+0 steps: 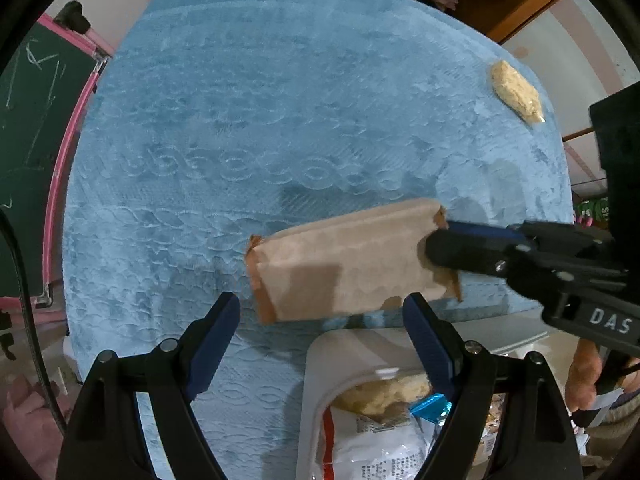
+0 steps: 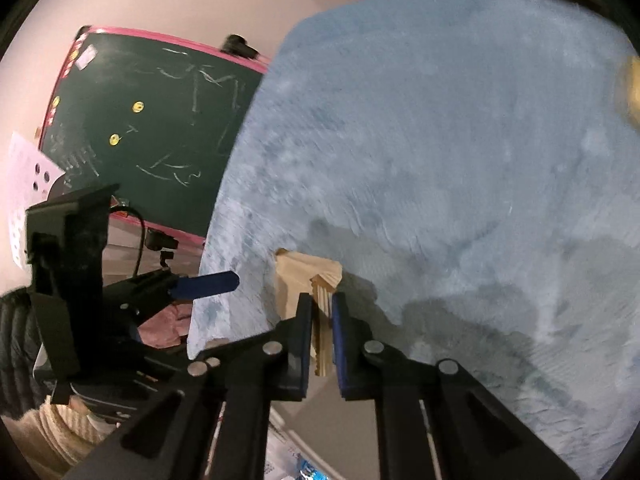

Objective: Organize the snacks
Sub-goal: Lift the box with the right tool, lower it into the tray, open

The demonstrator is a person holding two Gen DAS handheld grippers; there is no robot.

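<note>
Item one: a tan paper-wrapped snack pack [image 1: 352, 264]. Your right tongs [image 1: 434, 252] are pinching its crimped end, their blue pads closed tight on the thin seal; in the right wrist view the pack [image 2: 308, 276] is hanging between the pads, lifted just clear of the blue embossed cloth [image 1: 280, 120] that is covering the desk, near its front edge.

Item two: your left tongs [image 1: 320, 336] are standing wide apart and gripping nothing, pointing steeply down over the desk's front edge.

Item three: a white tray [image 1: 316, 368] is sitting below that front edge, holding a pale cracker pack [image 1: 384, 394], a white-and-red bag [image 1: 372, 444] and a blue wrapper [image 1: 430, 406].

Item four: a clear-wrapped beige snack [image 1: 516, 90] is lying near the desk's far right edge.
</note>
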